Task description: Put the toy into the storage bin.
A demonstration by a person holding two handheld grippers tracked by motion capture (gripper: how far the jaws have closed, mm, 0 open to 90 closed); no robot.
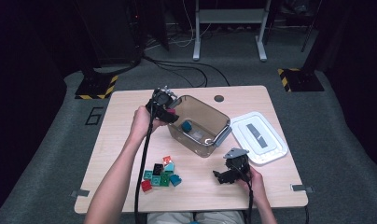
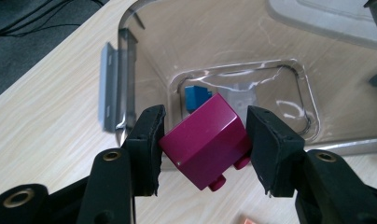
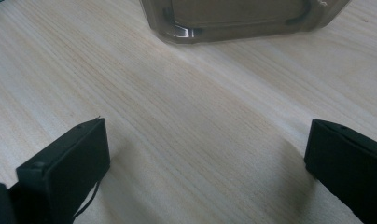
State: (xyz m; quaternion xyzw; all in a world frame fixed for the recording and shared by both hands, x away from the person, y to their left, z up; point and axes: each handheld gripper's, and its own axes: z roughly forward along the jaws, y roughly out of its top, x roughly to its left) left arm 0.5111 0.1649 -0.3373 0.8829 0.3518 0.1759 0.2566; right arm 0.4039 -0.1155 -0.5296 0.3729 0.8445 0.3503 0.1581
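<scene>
L gripper (image 2: 203,144) pinches magenta brick (image 2: 206,145), tilted, over near rim of clear bin (image 1: 201,140); 1 blue brick (image 2: 196,97) already on bin floor. Rec: carry further over centre, then release, so it clears the wall. R gripper (image 3: 205,163) jaws spread, empty, over table (image 3: 186,112).

Magenta block (image 2: 203,142), tilted, clamped above clear bin (image 2: 130,28).

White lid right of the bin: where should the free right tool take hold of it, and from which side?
Take the lid by its near rim, probably coming from the right tool side. It lies flat on the table, so only the thin raised edge offers the jaws anything to close on; the top is too broad.
</scene>
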